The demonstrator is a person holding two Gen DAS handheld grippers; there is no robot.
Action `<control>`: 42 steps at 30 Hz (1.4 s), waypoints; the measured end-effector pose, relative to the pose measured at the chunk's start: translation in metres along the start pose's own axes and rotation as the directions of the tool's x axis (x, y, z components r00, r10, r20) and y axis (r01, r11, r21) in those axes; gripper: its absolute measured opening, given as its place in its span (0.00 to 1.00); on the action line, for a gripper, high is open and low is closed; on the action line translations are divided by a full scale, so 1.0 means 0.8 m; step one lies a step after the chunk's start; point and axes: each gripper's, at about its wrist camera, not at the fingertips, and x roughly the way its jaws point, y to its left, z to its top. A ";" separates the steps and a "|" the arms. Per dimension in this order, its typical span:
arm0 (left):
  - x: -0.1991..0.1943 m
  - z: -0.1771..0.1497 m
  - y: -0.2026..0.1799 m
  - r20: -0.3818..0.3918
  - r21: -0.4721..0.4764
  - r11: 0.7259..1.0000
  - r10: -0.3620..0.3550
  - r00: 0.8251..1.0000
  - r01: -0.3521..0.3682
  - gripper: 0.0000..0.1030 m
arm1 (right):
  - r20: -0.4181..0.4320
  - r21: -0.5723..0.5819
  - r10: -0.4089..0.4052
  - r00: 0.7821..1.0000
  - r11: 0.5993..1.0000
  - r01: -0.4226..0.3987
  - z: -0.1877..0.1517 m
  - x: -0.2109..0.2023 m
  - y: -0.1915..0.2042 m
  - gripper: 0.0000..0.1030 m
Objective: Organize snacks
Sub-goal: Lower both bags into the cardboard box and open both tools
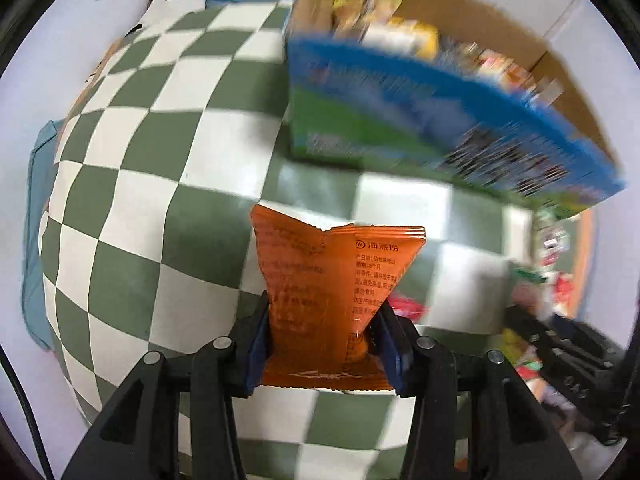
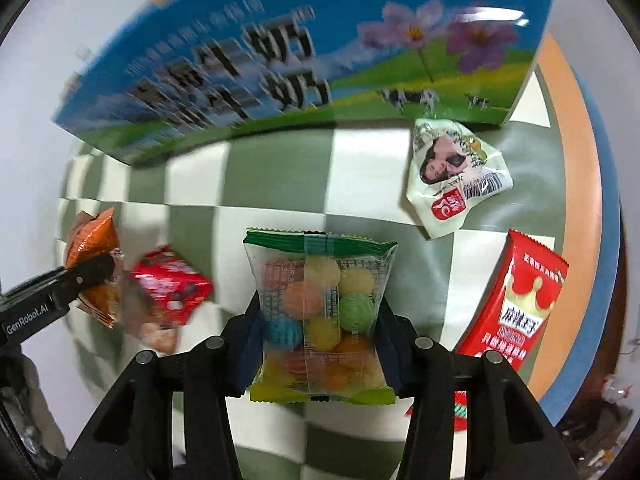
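Left gripper (image 1: 324,344), jaws narrowed onto the lower part of a crinkled orange foil snack packet (image 1: 328,280), which stands up between its blue pads (image 1: 256,344) above the green-and-white checked cloth (image 1: 132,184). Ahead and to its right, an open cardboard carton with blue-and-green printed sides (image 1: 384,120) holds assorted snacks. Right gripper (image 2: 320,340), jaws clamped on a clear sachet of coloured round sweets (image 2: 320,316). To its right lie a red foil packet (image 2: 516,312) and, farther ahead, a white crumpled pouch (image 2: 456,176); to its left, a red wrapped snack (image 2: 168,288).
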 end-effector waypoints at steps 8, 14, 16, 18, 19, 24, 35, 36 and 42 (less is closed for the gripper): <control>-0.094 0.073 -0.077 0.100 0.056 0.981 -0.191 0.976 0.186 0.43 | 0.162 0.017 0.150 0.975 0.988 -0.155 0.042 -0.123 -0.007 0.50; -0.084 0.173 -0.137 0.072 0.082 0.969 -0.239 0.968 0.233 0.43 | 0.271 -0.002 0.114 0.956 0.993 -0.117 0.132 -0.168 -0.009 0.50; -0.056 0.204 -0.148 0.004 0.068 0.965 -0.253 0.967 0.253 0.43 | 0.272 -0.002 0.089 0.958 0.996 -0.092 0.166 -0.161 -0.012 0.50; -0.021 0.232 -0.154 -0.075 0.022 0.961 -0.272 0.959 0.274 0.43 | 0.265 -0.003 0.048 0.963 0.999 -0.049 0.188 -0.149 -0.008 0.50; -0.008 0.241 -0.155 -0.097 0.004 0.963 -0.269 0.958 0.271 0.43 | 0.248 -0.006 0.028 0.968 1.000 -0.028 0.204 -0.138 -0.011 0.50; 0.037 0.266 -0.167 -0.170 -0.020 0.968 -0.248 0.954 0.249 0.43 | 0.179 0.020 0.006 0.984 1.000 -0.010 0.233 -0.105 -0.024 0.50; 0.075 0.272 -0.186 -0.211 0.020 0.981 -0.186 0.960 0.195 0.94 | 0.084 0.063 -0.019 0.996 0.998 0.013 0.243 -0.064 -0.034 0.82; 0.073 0.274 -0.186 -0.200 0.032 0.982 -0.174 0.964 0.184 0.94 | 0.080 0.061 -0.025 0.996 0.998 0.020 0.244 -0.064 -0.034 0.84; 0.066 0.289 -0.167 -0.155 0.038 0.992 -0.109 0.982 0.116 0.95 | 0.054 0.037 -0.069 0.996 0.997 0.067 0.245 -0.052 -0.023 0.90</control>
